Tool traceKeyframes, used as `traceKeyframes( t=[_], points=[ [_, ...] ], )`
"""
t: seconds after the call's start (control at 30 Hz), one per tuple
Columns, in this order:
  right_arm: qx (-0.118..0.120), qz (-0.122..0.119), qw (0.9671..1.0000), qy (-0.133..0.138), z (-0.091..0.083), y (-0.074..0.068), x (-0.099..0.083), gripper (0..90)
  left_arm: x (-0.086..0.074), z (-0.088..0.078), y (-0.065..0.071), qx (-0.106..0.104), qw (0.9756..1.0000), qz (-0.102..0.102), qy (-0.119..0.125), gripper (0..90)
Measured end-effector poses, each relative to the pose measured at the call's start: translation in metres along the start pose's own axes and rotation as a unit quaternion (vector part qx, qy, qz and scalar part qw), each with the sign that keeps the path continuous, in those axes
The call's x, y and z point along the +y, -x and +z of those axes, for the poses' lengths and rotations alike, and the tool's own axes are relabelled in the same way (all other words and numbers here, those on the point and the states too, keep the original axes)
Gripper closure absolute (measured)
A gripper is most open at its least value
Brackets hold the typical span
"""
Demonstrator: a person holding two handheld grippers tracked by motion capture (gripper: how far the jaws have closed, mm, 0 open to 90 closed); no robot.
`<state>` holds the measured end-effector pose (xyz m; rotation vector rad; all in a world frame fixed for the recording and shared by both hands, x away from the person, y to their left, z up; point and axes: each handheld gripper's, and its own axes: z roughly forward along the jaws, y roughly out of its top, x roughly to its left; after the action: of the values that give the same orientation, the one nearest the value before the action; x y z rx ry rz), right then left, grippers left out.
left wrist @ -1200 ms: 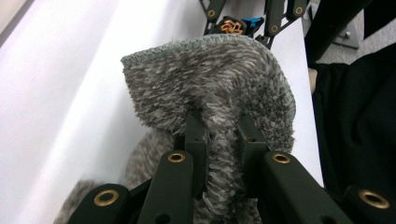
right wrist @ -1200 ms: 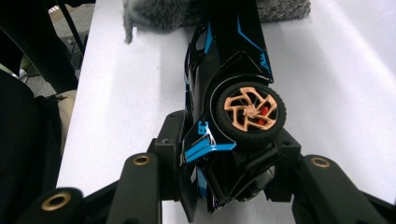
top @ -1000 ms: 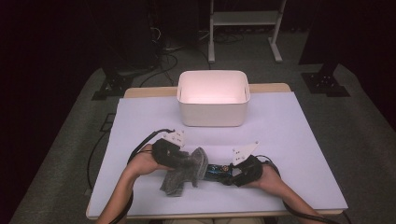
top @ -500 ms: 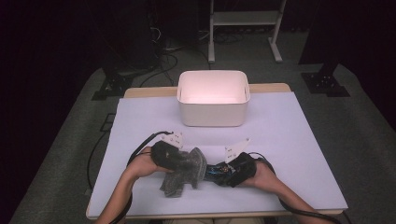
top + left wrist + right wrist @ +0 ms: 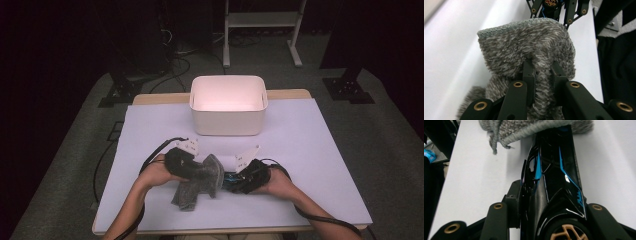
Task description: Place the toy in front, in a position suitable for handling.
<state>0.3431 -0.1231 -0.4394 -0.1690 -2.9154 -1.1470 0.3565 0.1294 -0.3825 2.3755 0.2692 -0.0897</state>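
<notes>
A grey fuzzy cloth (image 5: 196, 184) hangs bunched near the table's front. My left gripper (image 5: 199, 169) is shut on a fold of it. In the left gripper view the cloth (image 5: 524, 42) swells above the two jaws of my left gripper (image 5: 541, 66), which pinch its pile. My right gripper (image 5: 229, 178) points left at the cloth and holds a glossy black and blue toy car (image 5: 233, 177). Its jaws have just been closing with the car between them. In the right gripper view the car (image 5: 556, 157) runs up between the jaws of my right gripper (image 5: 549, 192). Its far end goes under the cloth's hem (image 5: 524, 127).
A white open bin (image 5: 227, 125) stands at the back middle of the table. A pale sheet (image 5: 310, 150) covers the tabletop. Cables trail from both grippers off the front edge. A dark floor with stands surrounds the table.
My right gripper has shifted a little left with the toy car, closer to the cloth. The left gripper and the cloth have stayed in place.
</notes>
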Motion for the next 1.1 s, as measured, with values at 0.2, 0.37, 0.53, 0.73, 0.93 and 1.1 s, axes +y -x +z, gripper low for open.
traceKeyframes(
  t=[0.2, 0.37, 0.53, 0.73, 0.93, 1.1],
  points=[
    [-0.025, -0.012, 0.9996, -0.002, -0.009, 0.025, 0.004, 55.2, 0.019, 0.003, -0.015, 0.009, 0.9999, 0.002, -0.013, 78.6],
    [-0.031, 0.002, 0.9995, 0.002, -0.005, 0.035, -0.002, 54.9, 0.023, 0.015, -0.019, 0.004, 0.9991, 0.0, -0.041, 78.6],
    [-0.018, 0.026, 0.9992, 0.024, -0.005, 0.03, -0.008, 44.7, 0.02, 0.017, -0.018, -0.005, 0.9991, 0.0, -0.041, 78.6],
    [-0.024, 0.038, 0.9987, 0.022, -0.01, 0.02, -0.006, 36.8, 0.022, 0.011, -0.01, -0.007, 0.9993, 0.008, -0.036, 77.9],
    [-0.02, 0.048, 0.9982, 0.031, -0.017, 0.012, -0.007, 36.9, 0.026, 0.009, -0.008, -0.009, 0.9991, 0.015, -0.039, 77.7],
    [-0.027, 0.049, 0.9977, 0.037, -0.016, 0.007, -0.008, 33.1, 0.022, 0.015, -0.005, -0.026, 0.9989, 0.01, -0.039, 77.8]
  ],
)
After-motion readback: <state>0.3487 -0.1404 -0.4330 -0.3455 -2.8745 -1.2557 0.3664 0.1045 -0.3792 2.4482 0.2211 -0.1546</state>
